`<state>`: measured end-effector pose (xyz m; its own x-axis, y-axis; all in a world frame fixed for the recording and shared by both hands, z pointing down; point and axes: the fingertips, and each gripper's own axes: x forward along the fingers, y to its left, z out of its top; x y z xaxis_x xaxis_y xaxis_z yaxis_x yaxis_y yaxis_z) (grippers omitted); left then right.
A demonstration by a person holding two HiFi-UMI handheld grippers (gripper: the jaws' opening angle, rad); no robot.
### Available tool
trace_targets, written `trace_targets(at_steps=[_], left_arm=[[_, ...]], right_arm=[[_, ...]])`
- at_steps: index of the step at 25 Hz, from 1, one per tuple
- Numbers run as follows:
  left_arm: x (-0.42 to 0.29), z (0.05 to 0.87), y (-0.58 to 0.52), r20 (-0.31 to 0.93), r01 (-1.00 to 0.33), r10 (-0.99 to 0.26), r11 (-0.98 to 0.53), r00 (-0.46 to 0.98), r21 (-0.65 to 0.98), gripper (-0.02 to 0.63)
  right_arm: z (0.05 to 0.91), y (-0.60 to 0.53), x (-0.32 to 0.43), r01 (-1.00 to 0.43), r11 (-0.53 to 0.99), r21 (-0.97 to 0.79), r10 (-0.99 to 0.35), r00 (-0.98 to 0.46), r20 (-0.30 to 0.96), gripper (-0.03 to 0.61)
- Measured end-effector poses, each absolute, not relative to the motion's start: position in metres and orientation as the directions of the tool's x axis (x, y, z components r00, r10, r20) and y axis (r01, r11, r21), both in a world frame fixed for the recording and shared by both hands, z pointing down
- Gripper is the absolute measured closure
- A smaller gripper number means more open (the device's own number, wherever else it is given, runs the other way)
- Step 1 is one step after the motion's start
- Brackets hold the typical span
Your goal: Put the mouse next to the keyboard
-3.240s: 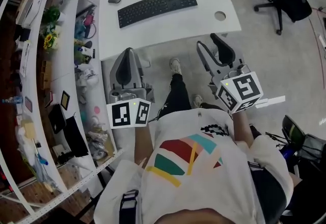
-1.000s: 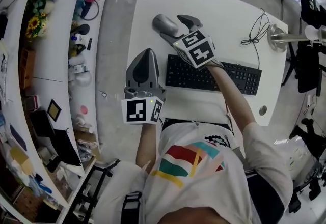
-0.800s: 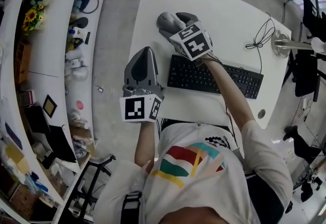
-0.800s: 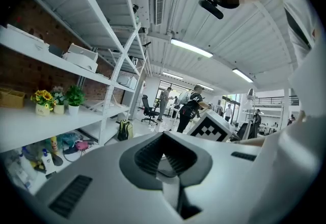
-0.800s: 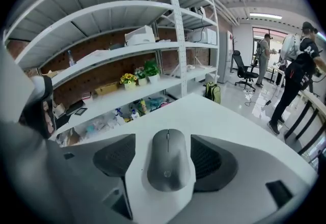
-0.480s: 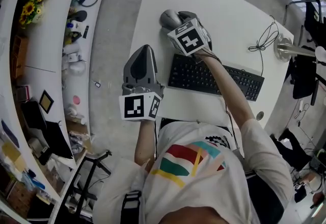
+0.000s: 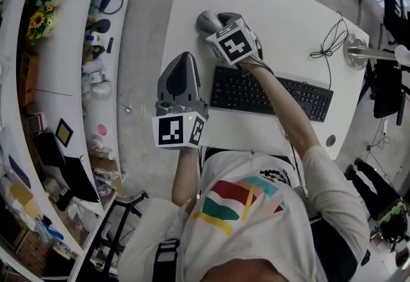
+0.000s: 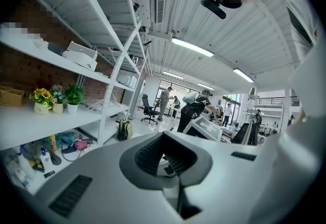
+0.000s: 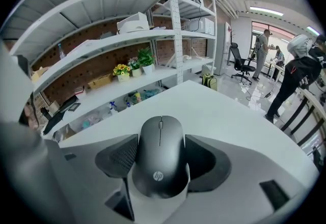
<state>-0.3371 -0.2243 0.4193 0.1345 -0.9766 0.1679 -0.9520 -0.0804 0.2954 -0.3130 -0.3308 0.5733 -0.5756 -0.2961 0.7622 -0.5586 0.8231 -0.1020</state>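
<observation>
1. The white desk (image 7: 282, 11) carried the task's things, and we stood at its near edge, so both arms could reach over it.
2. The black keyboard (image 7: 282, 96) lay across the desk in front of us. We judged the free desk beside its ends to be the place for the mouse.
3. The left tongs (image 7: 184, 66) were closed on nothing. We held them over the near left corner of the desk, away from the work, because one arm was enough for this job.
4. The right tongs (image 7: 216, 20) reached past the left end of the keyboard. Their two pads were pressed on both sides of the mouse, gripping it so that we could carry it.
5. The dark mouse (image 9: 160, 151) sat between those pads, with its wheel end pointing away from us. It was low over the desk, just beyond the keyboard's left end. We could not tell whether it touched the desk.
</observation>
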Motion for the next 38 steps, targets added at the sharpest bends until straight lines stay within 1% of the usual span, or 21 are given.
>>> trace_targets(at_steps=[5, 9, 13, 17, 22, 26, 33, 38], left_arm=[[-0.324, 0.406, -0.224, 0.147, -0.951, -0.977, -0.107, 0.155, 0.292, 0.571], [-0.305, 0.393, -0.221, 0.122, -0.941, -0.977, -0.13, 0.175, 0.314, 0.571], [-0.267, 0.376, -0.222, 0.091, -0.932, -0.97, -0.189, 0.227, 0.31, 0.571], [-0.226, 0.36, -0.221, 0.068, -0.919, -0.954, -0.258, 0.29, 0.299, 0.571], [-0.167, 0.352, -0.223, 0.042, -0.882, -0.92, -0.361, 0.391, 0.303, 0.571], [-0.127, 0.351, -0.219, 0.04, -0.864, -0.899, -0.406, 0.437, 0.298, 0.571], [-0.051, 0.356, -0.222, 0.062, -0.84, -0.864, -0.466, 0.5, 0.28, 0.571], [-0.002, 0.368, -0.217, 0.094, -0.823, -0.836, -0.502, 0.54, 0.266, 0.571]], right_arm=[[0.53, -0.329, -0.304, -0.573, 0.813, -0.103, -0.347, -0.619, 0.705, 0.278], [0.492, -0.32, -0.274, -0.605, 0.789, -0.104, -0.395, -0.63, 0.669, 0.278], [0.456, -0.305, -0.218, -0.655, 0.749, -0.102, -0.462, -0.627, 0.627, 0.278], [0.426, -0.294, -0.152, -0.729, 0.675, -0.115, -0.544, -0.597, 0.59, 0.278], [0.406, -0.283, -0.052, -0.833, 0.548, -0.083, -0.654, -0.488, 0.578, 0.278], [0.405, -0.262, 0.021, -0.88, 0.474, -0.017, -0.696, -0.387, 0.605, 0.278], [0.424, -0.227, 0.144, -0.946, 0.325, -0.001, -0.722, -0.249, 0.646, 0.278], [0.449, -0.197, 0.212, -0.973, 0.23, 0.017, -0.713, -0.157, 0.683, 0.278]])
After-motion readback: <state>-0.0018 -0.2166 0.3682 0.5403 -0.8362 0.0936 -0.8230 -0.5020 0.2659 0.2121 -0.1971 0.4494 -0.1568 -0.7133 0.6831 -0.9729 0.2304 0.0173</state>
